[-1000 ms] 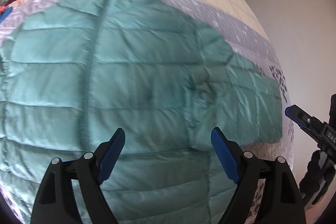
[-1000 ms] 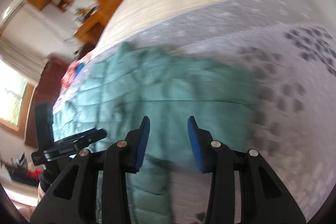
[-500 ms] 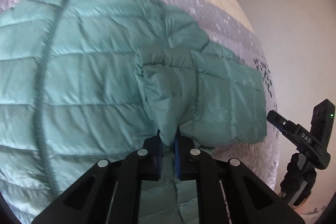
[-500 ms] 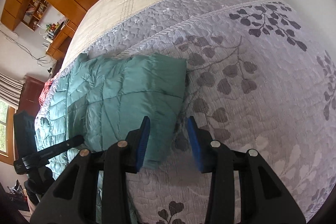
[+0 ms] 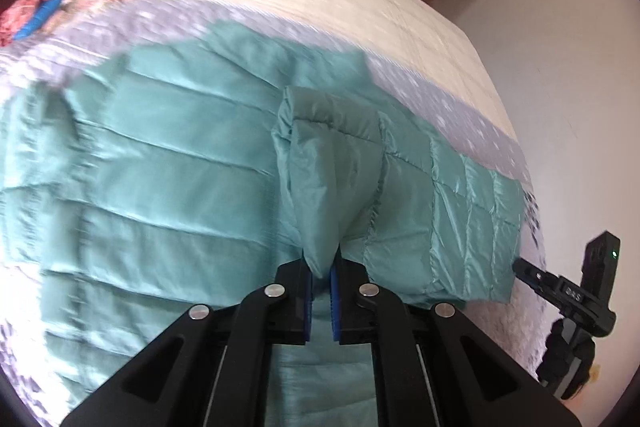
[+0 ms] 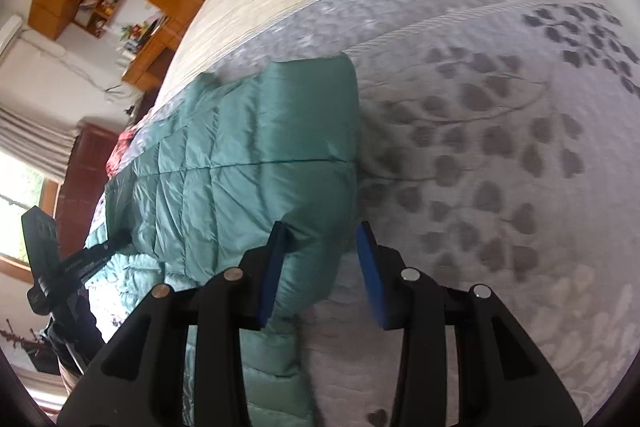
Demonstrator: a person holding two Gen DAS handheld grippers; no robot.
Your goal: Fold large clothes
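A: Left wrist view first. Left gripper (image 5: 320,269) now pressed together on a pinch of the green puffer jacket (image 5: 160,179), up by the sleeve (image 5: 440,211). Spread wide a second ago, hovering over flat fabric.
B: Pulled up into a ridge now, then?
A: Yes, bunched and lifted off the bedspread (image 5: 472,123). Rest of the jacket spread flat across the bed, collar toward the far cream edge. Blur on the left side.
B: Right wrist view?
A: Right gripper (image 6: 320,267) partly spread, unchanged, nothing pinched. Sleeve end (image 6: 280,155) just between the pads, at the jacket's edge toward the leaf-patterned side of the bedspread.
B: Meaning for the fold?
A: Probably sleeve fold starting: shoulder end held, cuff end not yet gripped.
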